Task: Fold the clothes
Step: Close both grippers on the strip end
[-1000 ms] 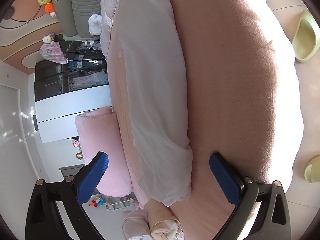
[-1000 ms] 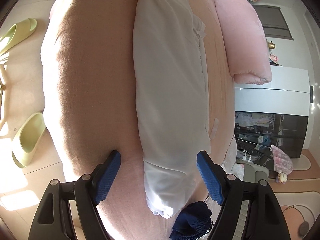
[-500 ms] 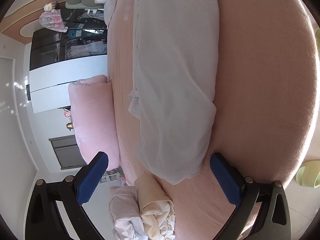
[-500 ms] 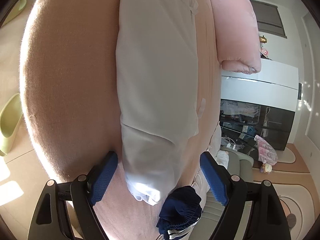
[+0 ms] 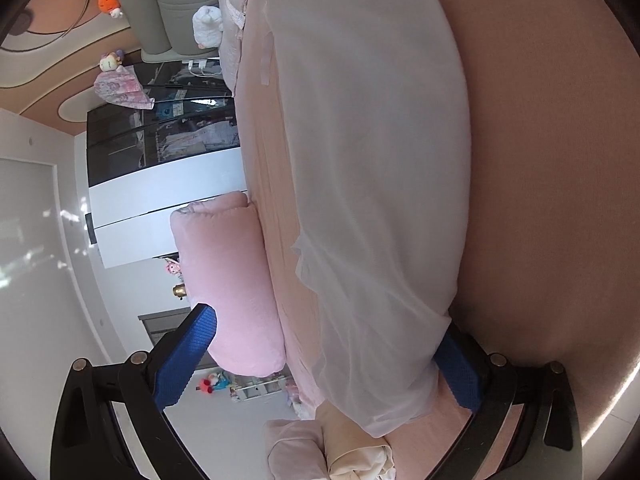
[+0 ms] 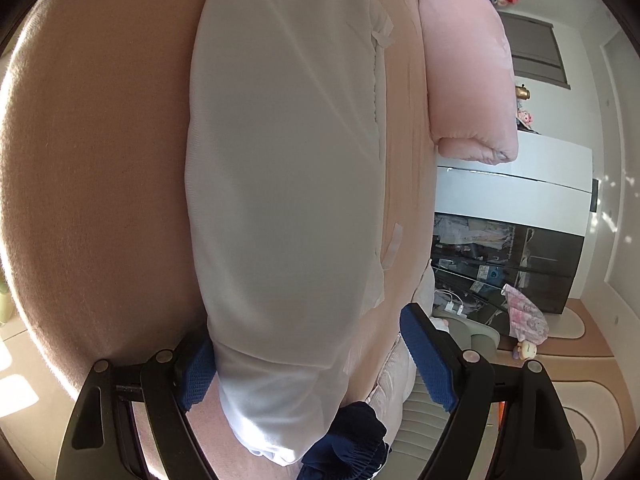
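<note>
1. Both grippers sit closer to the white garment than a second ago: its ends, which lay ahead of the blue pads then, now reach in between them.
2. Left wrist view: the left gripper (image 5: 328, 356) stands spread wide, clamping nothing. The white garment (image 5: 372, 184) lies lengthwise on the pink bed (image 5: 552, 184), its near end between the two pads and covering part of the right pad (image 5: 456, 376); whether cloth and pad touch I cannot tell. One pink pillow (image 5: 228, 284) lies beside the garment. Two folded pieces, a pale pink one (image 5: 296, 452) and a cream one (image 5: 356, 460), sit side by side at the bottom edge. One dark glass-fronted cabinet (image 5: 160, 140) holds clothes, too blurred to count.
3. Right wrist view: the right gripper (image 6: 304, 368) is also spread wide and released, with the garment's (image 6: 284, 168) lower end between its pads. One navy garment (image 6: 348, 440) is bunched just beside that end. The cabinet (image 6: 508, 252) again shows hanging clothes inside.
</note>
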Motion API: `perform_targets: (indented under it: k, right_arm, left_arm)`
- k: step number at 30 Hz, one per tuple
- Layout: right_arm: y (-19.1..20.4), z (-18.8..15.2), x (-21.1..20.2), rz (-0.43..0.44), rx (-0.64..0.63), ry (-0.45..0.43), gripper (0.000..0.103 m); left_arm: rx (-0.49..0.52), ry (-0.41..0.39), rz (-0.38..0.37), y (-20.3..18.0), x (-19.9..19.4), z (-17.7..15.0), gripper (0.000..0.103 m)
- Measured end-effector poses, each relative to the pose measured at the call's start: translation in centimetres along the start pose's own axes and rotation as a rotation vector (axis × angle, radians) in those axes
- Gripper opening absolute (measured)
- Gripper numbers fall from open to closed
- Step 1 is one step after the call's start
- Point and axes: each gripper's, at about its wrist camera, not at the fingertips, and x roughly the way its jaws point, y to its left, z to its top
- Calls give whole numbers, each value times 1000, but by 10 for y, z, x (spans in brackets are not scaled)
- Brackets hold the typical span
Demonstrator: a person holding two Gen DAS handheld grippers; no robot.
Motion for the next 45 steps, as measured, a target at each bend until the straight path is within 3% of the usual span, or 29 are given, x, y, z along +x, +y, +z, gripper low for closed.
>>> perform_targets:
  k: [3, 7, 10, 12, 17, 23, 28, 32, 36, 39, 41, 42, 43, 44, 45]
  right_arm:
    - [1, -3, 1, -24, -7, 10, 87]
    - [4, -13, 5, -42, -7, 44, 87]
    - [5, -10, 5, -37, 3, 62, 87]
    - [6, -5, 6, -49, -22, 64, 87]
    - [3, 4, 6, -57, -32, 60, 87]
    - [-1, 1, 5, -46, 5, 41, 87]
    - [-2, 1, 7, -31, 7, 40, 87]
    - [-4, 0, 10, -6, 18, 51, 87]
    - [-4, 0, 12, 56, 3, 48, 80]
    - [5, 1, 7, 72, -21, 52, 68]
    - [16, 0, 3, 72, -38, 56, 44]
    - [23, 0, 0, 65, -48, 53, 38]
    - [30, -1, -2, 35, -60, 48, 34]
    - [33, -1, -4, 17, -59, 46, 32]
    - [36, -2, -5, 0, -57, 44, 31]
  left_arm:
    - [72, 18, 74, -8, 5, -11, 103]
    - [148, -35, 160, -26, 1, -24, 103]
    - [192, -50, 181, -28, 0, -20, 103]
    - [170, -50, 154, -20, -3, -15, 103]
    - [-18, -37, -169, 12, -17, 4, 103]
    - [-27, -77, -153, 8, -13, 20, 103]
    - [-26, 11, -70, 14, 19, 12, 103]
    - [91, -79, -11, -3, 17, -7, 103]
    - [137, -62, -26, -6, 18, -1, 100]
    - [168, -55, -115, -6, 21, 1, 86]
    - [173, -71, -165, -8, 19, -2, 69]
    - [165, -70, -177, -9, 17, -3, 55]
    - [159, -67, -191, -14, 14, -5, 34]
    - [157, -69, -179, -22, 9, -6, 24]
    - [148, -73, -139, -28, 7, -7, 23]
